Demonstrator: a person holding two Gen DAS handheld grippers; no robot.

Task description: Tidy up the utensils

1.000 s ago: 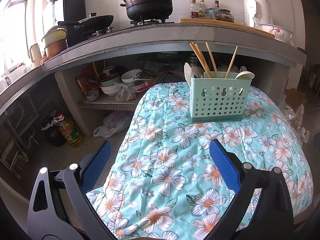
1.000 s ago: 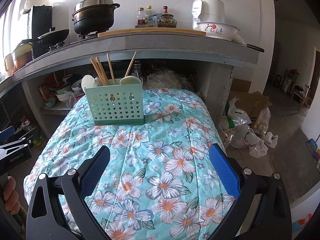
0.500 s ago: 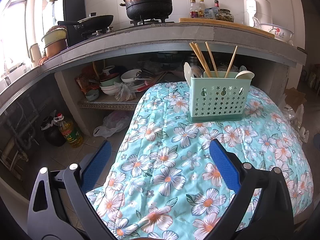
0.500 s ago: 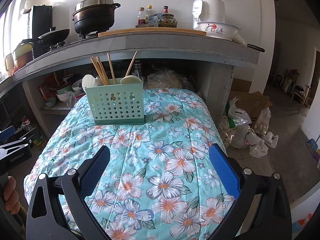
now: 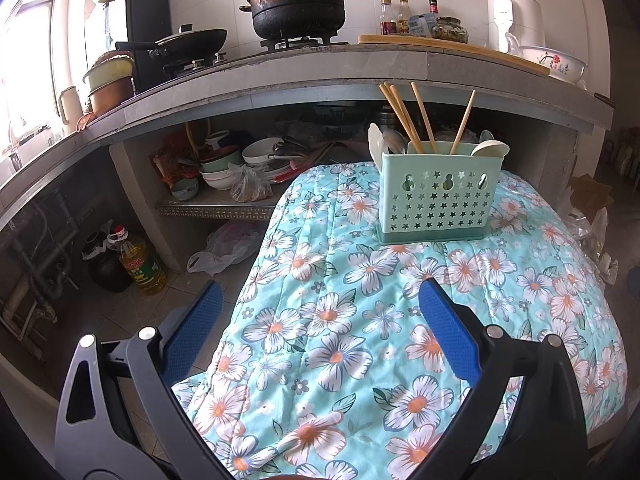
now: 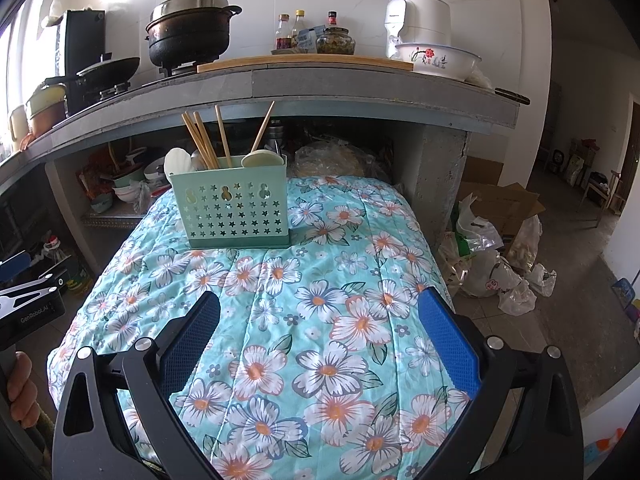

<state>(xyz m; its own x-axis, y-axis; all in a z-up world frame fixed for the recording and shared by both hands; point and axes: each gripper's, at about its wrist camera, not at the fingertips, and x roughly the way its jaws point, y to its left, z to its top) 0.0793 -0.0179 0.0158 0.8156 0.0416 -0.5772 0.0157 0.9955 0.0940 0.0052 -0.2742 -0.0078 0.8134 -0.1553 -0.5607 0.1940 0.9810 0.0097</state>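
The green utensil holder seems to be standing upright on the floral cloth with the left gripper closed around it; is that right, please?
Not quite: the left gripper is open and empty, well short of the green utensil holder, as the left wrist view shows. The holder does stand upright on the floral cloth.

Your left gripper (image 5: 320,300) and right gripper (image 6: 319,312) look alike: dark grey plastic arms with triangular cut-outs, silver screws, and blue textured pads (image 6: 448,340). Your left unit's black body seems to read "GenRobot.AI". Bare fingers (image 6: 20,388) show below.
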